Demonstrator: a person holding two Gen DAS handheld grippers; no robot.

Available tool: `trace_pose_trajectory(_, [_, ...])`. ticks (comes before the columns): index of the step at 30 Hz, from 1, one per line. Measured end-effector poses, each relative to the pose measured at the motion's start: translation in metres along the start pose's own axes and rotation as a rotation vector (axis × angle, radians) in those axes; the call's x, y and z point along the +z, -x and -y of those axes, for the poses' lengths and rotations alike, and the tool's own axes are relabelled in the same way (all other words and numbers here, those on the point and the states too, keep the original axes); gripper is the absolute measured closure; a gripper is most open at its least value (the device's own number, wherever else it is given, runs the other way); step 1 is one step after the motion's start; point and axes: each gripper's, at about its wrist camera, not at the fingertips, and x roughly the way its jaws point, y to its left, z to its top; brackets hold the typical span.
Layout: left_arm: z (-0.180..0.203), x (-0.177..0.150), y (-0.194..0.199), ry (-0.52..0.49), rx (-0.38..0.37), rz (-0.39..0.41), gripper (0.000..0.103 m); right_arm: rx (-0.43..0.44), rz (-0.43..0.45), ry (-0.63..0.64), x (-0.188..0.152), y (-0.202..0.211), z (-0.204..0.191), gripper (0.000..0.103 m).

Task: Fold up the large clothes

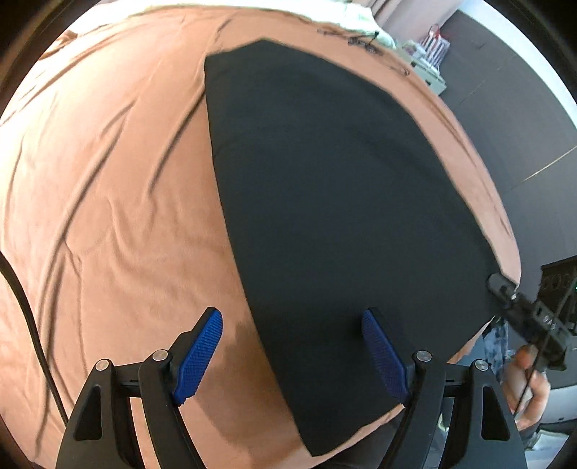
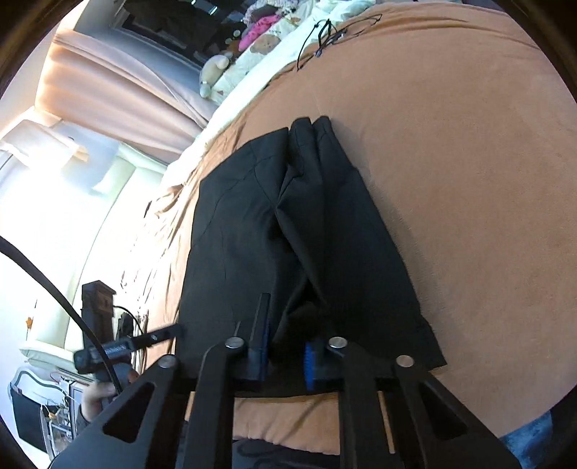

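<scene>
Left gripper (image 1: 293, 355): spread wide, empty, poised above the near edge of the black garment (image 1: 335, 202). Right gripper (image 2: 285, 357): pinched on a bunched fold of that garment's (image 2: 288, 231) near edge. Spread flat on the orange bedsheet (image 1: 108, 173), near its edge. Thin black cord (image 2: 324, 32) far off on the sheet.

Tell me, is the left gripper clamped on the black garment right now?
No, the left gripper is open, its blue pads wide apart above the black garment and holding nothing.
</scene>
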Motion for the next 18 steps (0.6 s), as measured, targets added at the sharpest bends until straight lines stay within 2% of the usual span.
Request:
trace_pose_trajectory(3, [0.011, 0.000, -0.001, -0.017, -0.034, 0.002, 0.041, -0.006, 0.010, -0.011, -0.008, 0.006, 0.009, 0.096])
trace_pose_trajectory(8, [0.038, 0.005, 0.008, -0.086, 0.011, 0.019, 0.056, -0.008, 0.030, -0.055, -0.020, 0.015, 0.026, 0.096])
trace_pose_trajectory(15, [0.050, 0.008, 0.001, -0.132, 0.028, 0.001, 0.058, 0.005, -0.007, -0.095, -0.028, 0.014, 0.038, 0.095])
trace_pose_trajectory(18, [0.045, 0.014, 0.000, -0.114, 0.008, -0.009, 0.057, -0.021, -0.025, -0.052, -0.018, 0.021, 0.030, 0.087])
